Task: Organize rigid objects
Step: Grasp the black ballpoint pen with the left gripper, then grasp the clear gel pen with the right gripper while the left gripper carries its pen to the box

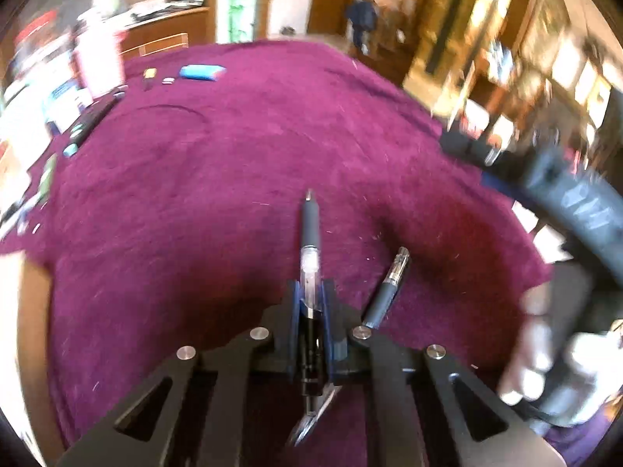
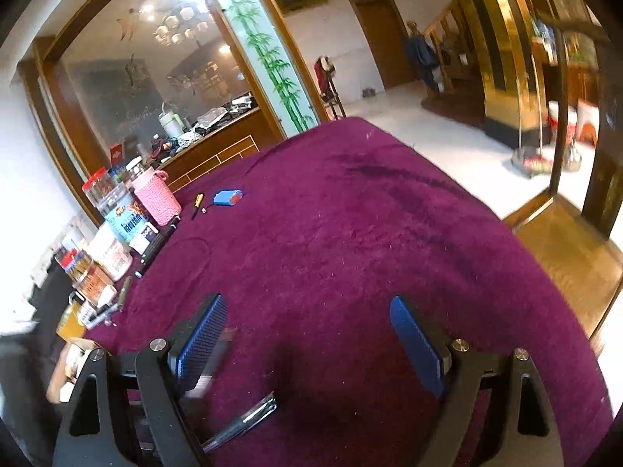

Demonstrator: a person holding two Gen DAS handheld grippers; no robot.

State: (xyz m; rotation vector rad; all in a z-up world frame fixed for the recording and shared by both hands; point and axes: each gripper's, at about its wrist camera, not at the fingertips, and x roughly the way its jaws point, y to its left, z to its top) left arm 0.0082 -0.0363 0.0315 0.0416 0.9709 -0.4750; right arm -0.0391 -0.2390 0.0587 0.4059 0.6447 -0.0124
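Left gripper point(image 1: 309, 303): its fingers are clenched on a pen point(image 1: 310, 241), which is held between the pads with the grey grip and tip projecting straight ahead of them

Pen axis: the long axis is seen running along the line of the fingers, not across it, with the rear of the barrel passing back between them

Second pen point(image 1: 385, 288): it lies on the purple table point(image 1: 241, 148), just to the right of the left fingers and slanted away to the right; it is not touched

Right gripper point(image 2: 307, 334): the fingers are spread wide and released, with nothing between the pads

Third pen point(image 2: 243, 422): it is seen low and slightly left of the right fingers, lying at a slant on the table

Nearer hand: the second pen is judged nearest to the left fingers, which are already occupied

Far items: a blue case point(image 2: 227, 197) and a small yellow-and-black pen point(image 2: 197, 205) lie well ahead, at the table's far left edge
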